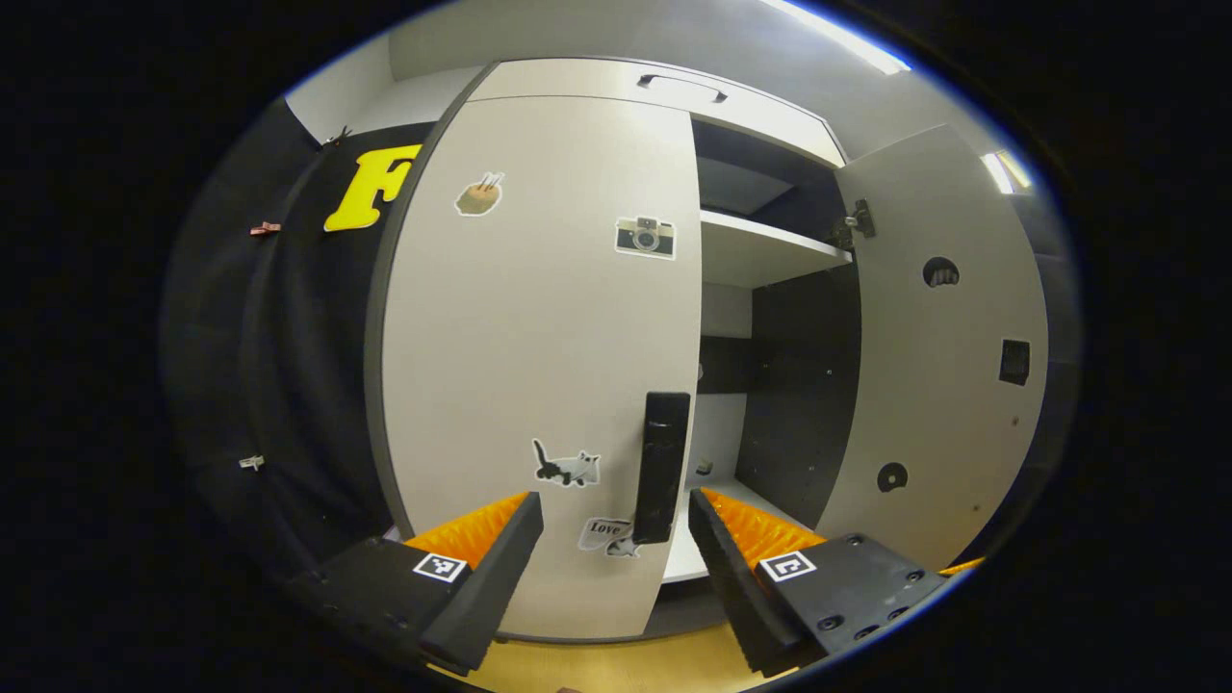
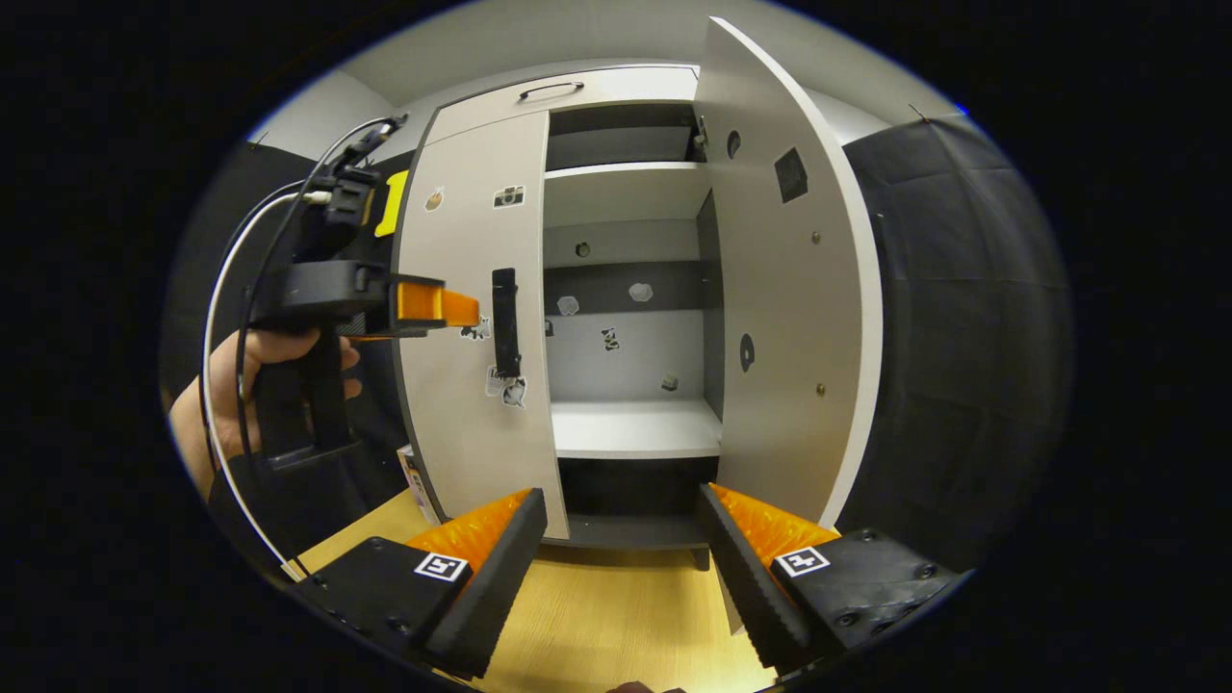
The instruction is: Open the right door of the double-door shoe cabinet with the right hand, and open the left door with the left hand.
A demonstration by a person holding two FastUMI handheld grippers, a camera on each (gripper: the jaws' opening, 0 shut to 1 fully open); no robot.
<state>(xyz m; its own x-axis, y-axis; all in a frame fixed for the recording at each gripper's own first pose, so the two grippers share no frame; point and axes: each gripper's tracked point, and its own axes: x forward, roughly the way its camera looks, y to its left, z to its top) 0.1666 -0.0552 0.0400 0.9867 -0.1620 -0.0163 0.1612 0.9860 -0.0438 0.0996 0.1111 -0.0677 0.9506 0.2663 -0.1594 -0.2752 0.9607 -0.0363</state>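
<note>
Already the tall pale double-door shoe cabinet [image 2: 616,289] has its right door [image 2: 789,289] swung open; its left door [image 1: 549,366] is closed. That door's upright black bar handle [image 1: 662,467] stands just ahead between the spread fingers of the left hand-held gripper [image 1: 616,539], nearer than the right hand-held gripper [image 2: 621,539], also spread, empty.

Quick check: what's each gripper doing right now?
Left gripper: open, empty, facing the left door's handle.
Right gripper: open, empty, back from the opened right door.

Left gripper [image 1: 616,558] and right gripper [image 2: 621,568] both gape wide, holding nothing.
</note>
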